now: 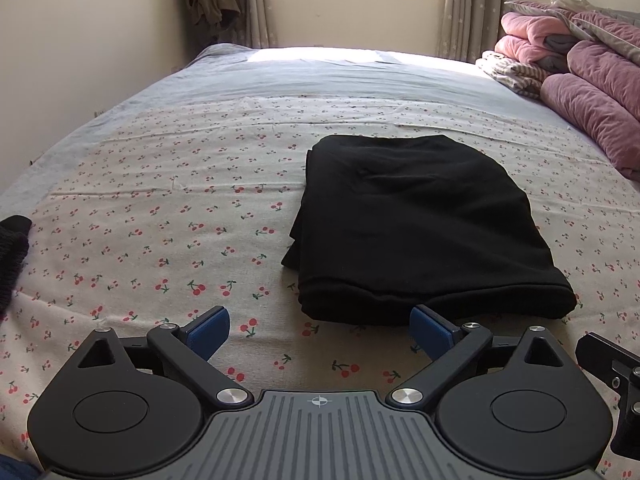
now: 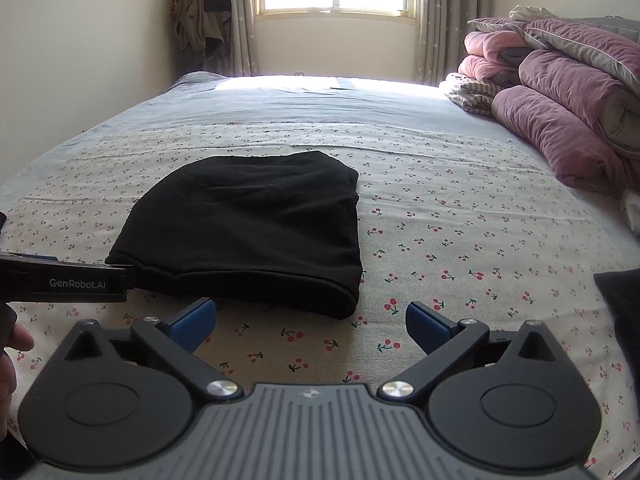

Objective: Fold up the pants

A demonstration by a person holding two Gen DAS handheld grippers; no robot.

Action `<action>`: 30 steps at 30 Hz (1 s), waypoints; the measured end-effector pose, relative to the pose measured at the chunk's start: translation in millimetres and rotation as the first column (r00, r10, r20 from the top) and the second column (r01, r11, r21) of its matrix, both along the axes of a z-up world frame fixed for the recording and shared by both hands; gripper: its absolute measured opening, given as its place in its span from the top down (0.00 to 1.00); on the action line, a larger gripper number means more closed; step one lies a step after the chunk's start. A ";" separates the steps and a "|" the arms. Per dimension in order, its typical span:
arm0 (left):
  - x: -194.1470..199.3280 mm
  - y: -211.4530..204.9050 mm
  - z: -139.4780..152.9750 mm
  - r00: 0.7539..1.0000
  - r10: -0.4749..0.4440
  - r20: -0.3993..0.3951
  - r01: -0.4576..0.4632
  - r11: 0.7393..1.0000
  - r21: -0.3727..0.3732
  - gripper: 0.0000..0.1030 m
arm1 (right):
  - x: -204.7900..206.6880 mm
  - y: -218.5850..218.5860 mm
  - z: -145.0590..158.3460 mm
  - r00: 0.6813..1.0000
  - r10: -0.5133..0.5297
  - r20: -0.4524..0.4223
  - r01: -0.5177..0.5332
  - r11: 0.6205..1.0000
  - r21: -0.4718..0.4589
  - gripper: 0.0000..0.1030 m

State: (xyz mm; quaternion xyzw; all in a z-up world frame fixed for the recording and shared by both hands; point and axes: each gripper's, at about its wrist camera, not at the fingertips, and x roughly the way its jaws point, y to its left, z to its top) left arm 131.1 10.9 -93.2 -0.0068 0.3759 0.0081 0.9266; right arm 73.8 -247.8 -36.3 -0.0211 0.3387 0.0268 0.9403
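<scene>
The black pants (image 1: 416,224) lie folded into a thick rectangular bundle on the cherry-print bed sheet (image 1: 160,216). They also show in the right wrist view (image 2: 256,228). My left gripper (image 1: 320,330) is open and empty, just short of the bundle's near edge, its right pad close to the fabric. My right gripper (image 2: 310,322) is open and empty, just short of the bundle's near right corner. The left gripper's body (image 2: 64,282) shows at the left edge of the right wrist view.
A pile of pink and purple quilts (image 1: 580,68) sits at the bed's right side, also in the right wrist view (image 2: 560,100). Another dark garment (image 1: 12,256) lies at the left edge. Clothes (image 2: 200,20) hang by the window.
</scene>
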 end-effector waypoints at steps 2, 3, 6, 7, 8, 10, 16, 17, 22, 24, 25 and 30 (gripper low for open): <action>-0.6 -1.9 1.0 1.000 -0.013 0.001 0.013 1.000 0.005 0.03 | 0.0 -0.4 0.1 1.000 -0.003 -0.001 0.003 1.000 0.000 0.12; -1.2 -3.2 1.2 1.000 -0.013 0.002 0.013 1.000 0.012 0.03 | 0.1 -0.5 0.1 1.000 -0.005 -0.001 0.005 1.000 -0.001 0.12; -1.4 -4.4 0.7 1.000 -0.011 -0.005 0.011 1.000 0.013 0.02 | 0.7 -1.1 -0.1 1.000 -0.014 -0.003 0.014 1.000 0.002 0.12; -1.1 -4.2 0.3 1.000 -0.007 -0.011 0.007 1.000 0.011 0.02 | 1.0 -1.0 -0.4 1.000 -0.016 -0.005 0.016 1.000 0.004 0.12; -0.8 -4.0 -0.1 1.000 -0.003 -0.014 0.003 1.000 0.011 0.02 | 1.3 -1.0 -0.6 1.000 -0.017 -0.007 0.017 1.000 0.005 0.12; -0.3 -3.1 -0.2 1.000 0.003 -0.017 -0.003 1.000 0.013 0.02 | 1.6 -0.7 -0.7 1.000 -0.018 -0.008 0.018 1.000 0.009 0.12; -1.5 -5.3 -0.1 1.000 -0.009 -0.015 0.009 1.000 0.019 0.01 | 2.3 -1.3 -1.1 1.000 -0.018 -0.010 0.018 1.000 0.004 0.12; -1.8 -6.0 -0.3 1.000 -0.014 -0.016 0.014 1.000 0.020 0.01 | 2.3 -1.4 -1.0 1.000 -0.019 -0.010 0.019 1.000 0.005 0.12; -2.8 -9.4 -1.4 1.000 -0.020 -0.014 0.021 0.999 0.036 0.01 | 2.1 -1.8 -0.6 1.000 -0.024 -0.008 0.024 1.000 0.007 0.12; -3.2 -9.8 -1.1 1.000 -0.021 -0.012 0.022 0.999 0.038 0.01 | 2.2 -2.1 -0.8 1.000 -0.023 -0.008 0.023 1.000 0.007 0.12; -3.4 -9.9 -1.0 1.000 -0.020 -0.010 0.021 0.999 0.039 0.00 | 2.2 -2.0 -0.7 1.000 -0.023 -0.008 0.023 1.000 0.007 0.12; -3.8 -10.4 -0.6 1.000 -0.022 -0.009 0.022 0.999 0.042 0.00 | 2.2 -1.5 -0.7 1.000 -0.024 -0.008 0.024 1.000 0.007 0.12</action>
